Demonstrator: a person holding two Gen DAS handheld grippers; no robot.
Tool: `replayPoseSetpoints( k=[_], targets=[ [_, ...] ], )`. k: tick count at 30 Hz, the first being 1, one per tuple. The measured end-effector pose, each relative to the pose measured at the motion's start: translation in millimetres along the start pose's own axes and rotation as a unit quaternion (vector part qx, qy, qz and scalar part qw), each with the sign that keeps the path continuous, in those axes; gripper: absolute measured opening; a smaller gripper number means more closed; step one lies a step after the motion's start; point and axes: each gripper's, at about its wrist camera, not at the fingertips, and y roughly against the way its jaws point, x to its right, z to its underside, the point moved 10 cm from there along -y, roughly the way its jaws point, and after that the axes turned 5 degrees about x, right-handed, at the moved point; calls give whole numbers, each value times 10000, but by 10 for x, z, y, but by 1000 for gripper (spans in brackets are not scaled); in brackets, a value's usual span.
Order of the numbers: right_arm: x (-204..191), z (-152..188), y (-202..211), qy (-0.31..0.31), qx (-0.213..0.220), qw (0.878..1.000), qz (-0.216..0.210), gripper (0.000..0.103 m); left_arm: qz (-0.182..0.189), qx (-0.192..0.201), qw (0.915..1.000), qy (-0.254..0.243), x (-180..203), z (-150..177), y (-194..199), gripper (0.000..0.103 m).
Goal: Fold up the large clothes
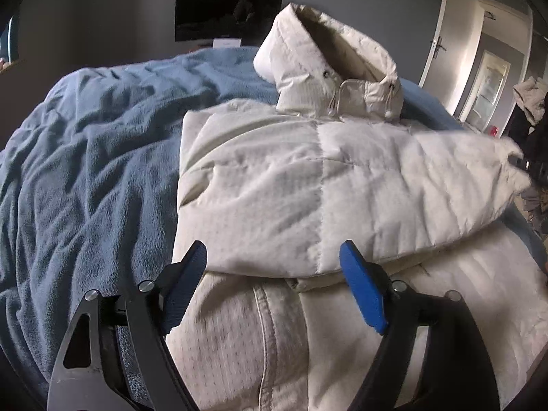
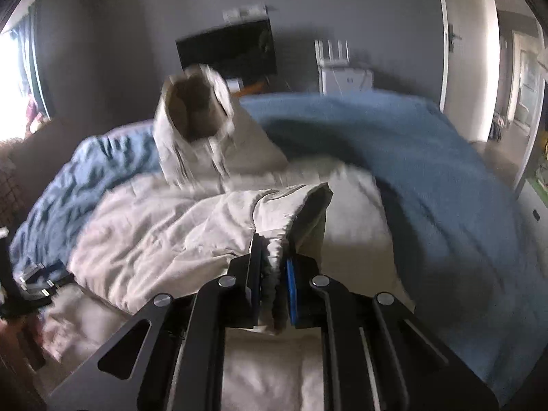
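While the left gripper [image 1: 274, 267] gapes above the jacket [image 1: 308, 188], right gripper [image 2: 274, 257] clamped on its cuff [image 2: 294, 212].

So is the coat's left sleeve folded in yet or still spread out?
Folded in: the sleeve lies across the coat chest, its edge squared along the blanket.

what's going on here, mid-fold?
Yes. A white hooded puffer jacket lies on a bed with a blue blanket. The right claw is shut on the jacket's sleeve cuff, holding that sleeve over the jacket's body. The left claw is open above the jacket's lower half, gripping nothing. The hood stands upright at the far end.
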Motion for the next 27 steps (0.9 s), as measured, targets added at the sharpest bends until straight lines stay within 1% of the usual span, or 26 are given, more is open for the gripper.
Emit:
replayPoseSetpoints(
  k=[4,6,10,14,16,18,19,20,21,23,24,26,27],
  targets=[
    [218,417,-305,-97,-582,9981,191,10,-26,-174,9998,-24,-5,68,-85,77],
    [285,540,-404,-141,-748,9968,225,10,-34,-215,9997,-80,-2,94,-113,77],
    [316,667,-545,-21,-990,9945,351,11,-60,-273,9994,-218,31,122,-159,79],
    [294,777,-680,100,-1272,9910,395,15,-111,-320,9989,-329,59,151,-189,82],
    [302,757,-633,0,-1245,9916,359,16,-125,-326,9988,-341,61,159,-190,82],
    [333,705,-571,-156,-1168,9923,371,30,-123,-324,9989,-319,51,158,-185,83],
    [361,679,-520,-265,-1137,9924,394,52,-120,-318,9989,-314,51,156,-184,83],
    [381,638,-461,-366,-1041,9932,378,64,-119,-302,9990,-301,49,151,-177,83],
    [401,566,-384,-428,-872,9945,393,64,-122,-289,9991,-296,48,142,-170,83],
    [399,449,-298,-403,-673,9960,428,64,-154,-259,9991,-296,50,116,-153,83],
    [369,385,-269,-393,-584,9968,369,64,-167,-237,9992,-291,52,100,-136,83],
    [271,323,-269,-337,-538,9978,200,66,-134,-140,9996,-221,77,30,-79,83],
    [195,320,-302,-254,-587,9979,123,67,-69,-99,9998,-136,100,-23,-54,83]
  ],
)
